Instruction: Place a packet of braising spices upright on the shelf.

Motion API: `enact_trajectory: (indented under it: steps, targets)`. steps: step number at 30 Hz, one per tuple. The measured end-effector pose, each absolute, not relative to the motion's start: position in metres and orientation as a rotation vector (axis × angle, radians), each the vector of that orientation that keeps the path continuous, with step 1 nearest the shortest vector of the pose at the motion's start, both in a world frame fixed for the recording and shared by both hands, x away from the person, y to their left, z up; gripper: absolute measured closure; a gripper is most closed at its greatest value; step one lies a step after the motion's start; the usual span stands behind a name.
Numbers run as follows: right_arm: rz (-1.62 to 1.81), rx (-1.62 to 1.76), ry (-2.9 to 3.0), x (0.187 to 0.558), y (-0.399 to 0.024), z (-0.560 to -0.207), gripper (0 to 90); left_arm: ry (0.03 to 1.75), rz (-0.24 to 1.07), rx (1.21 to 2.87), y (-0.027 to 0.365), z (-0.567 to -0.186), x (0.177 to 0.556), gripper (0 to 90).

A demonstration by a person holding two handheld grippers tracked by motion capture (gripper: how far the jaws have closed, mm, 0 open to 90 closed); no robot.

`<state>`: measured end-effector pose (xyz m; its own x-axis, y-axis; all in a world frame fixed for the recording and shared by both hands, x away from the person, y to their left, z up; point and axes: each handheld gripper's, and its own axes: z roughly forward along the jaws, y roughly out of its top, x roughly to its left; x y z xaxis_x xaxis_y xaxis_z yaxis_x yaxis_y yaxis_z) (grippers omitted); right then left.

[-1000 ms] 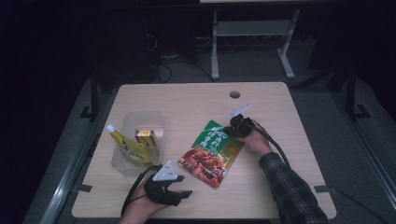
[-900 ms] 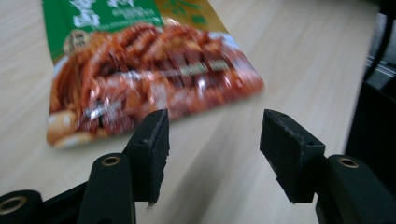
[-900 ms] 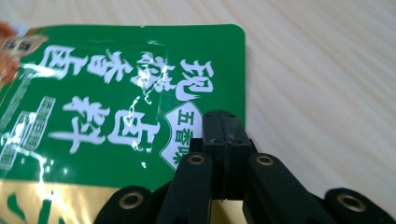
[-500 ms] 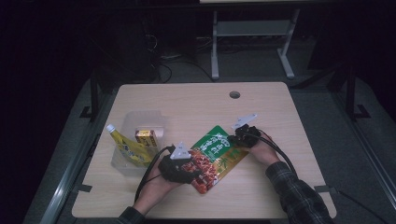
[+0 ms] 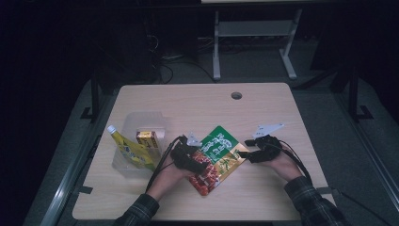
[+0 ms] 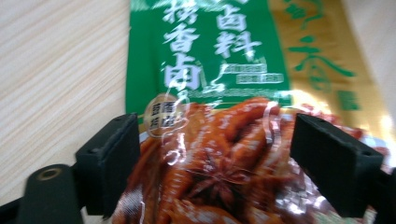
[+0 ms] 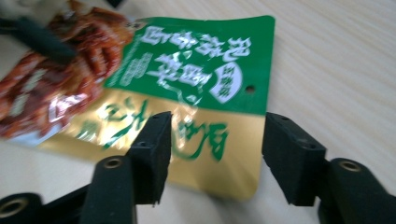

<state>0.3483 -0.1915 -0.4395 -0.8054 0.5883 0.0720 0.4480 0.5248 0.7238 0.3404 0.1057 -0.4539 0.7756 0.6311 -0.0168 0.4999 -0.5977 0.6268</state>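
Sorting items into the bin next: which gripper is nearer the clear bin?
Left. The left gripper sits just right of the clear bin, over the snack pouch; the right gripper is beyond the pouch's far edge.

Black tongs (image 5: 245, 153), trailing cables, plaid sleeves (image 5: 310, 202)

Light wood-grain table (image 5: 197, 101), rounded corners, round cable hole (image 5: 236, 95) near far edge. Dark metal frame rails (image 5: 77, 162) along left side, matching dark brackets (image 5: 355, 106) at right. Floor (image 5: 329, 101) grey, carpet-like, darker toward far end. Beyond table: pale metal stand (image 5: 251, 42) with shelf and splayed legs, tangle of dark cables (image 5: 174, 59) on floor beside it. Room dim, far wall lost in shadow; light falls mainly on tabletop, brightest at centre.
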Motion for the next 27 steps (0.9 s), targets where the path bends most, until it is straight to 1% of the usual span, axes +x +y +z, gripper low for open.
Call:
enact_trajectory:
  steps: [7, 9, 12, 16, 21, 25, 27]
  targets:
    - [1.182, 0.874, 2.619, 0.328, -0.203, -0.443, 32.3, 0.881, 0.253, 2.319, 0.105, -0.461, 0.352, 13.6]
    - [1.178, 0.857, 2.629, 0.324, -0.205, -0.445, 30.7, 0.913, 0.218, 2.302, 0.106, -0.463, 0.355, 13.7]
    - [1.188, 0.852, 2.627, 0.32, -0.207, -0.443, 29.2, 0.929, 0.227, 2.301, 0.106, -0.465, 0.356, 11.4]
    - [1.216, 0.856, 2.609, 0.319, -0.209, -0.44, 29.1, 0.931, 0.238, 2.31, 0.103, -0.464, 0.355, 13.2]
    - [1.232, 0.858, 2.601, 0.319, -0.21, -0.438, 28.6, 0.914, 0.26, 2.334, 0.101, -0.461, 0.351, 26.2]
    - [1.249, 0.858, 2.586, 0.318, -0.212, -0.436, 28.6, 0.878, 0.281, 2.353, 0.097, -0.458, 0.346, 55.1]
    - [1.256, 0.867, 2.577, 0.319, -0.213, -0.436, 28.4, 0.883, 0.283, 2.352, 0.097, -0.457, 0.346, 64.9]
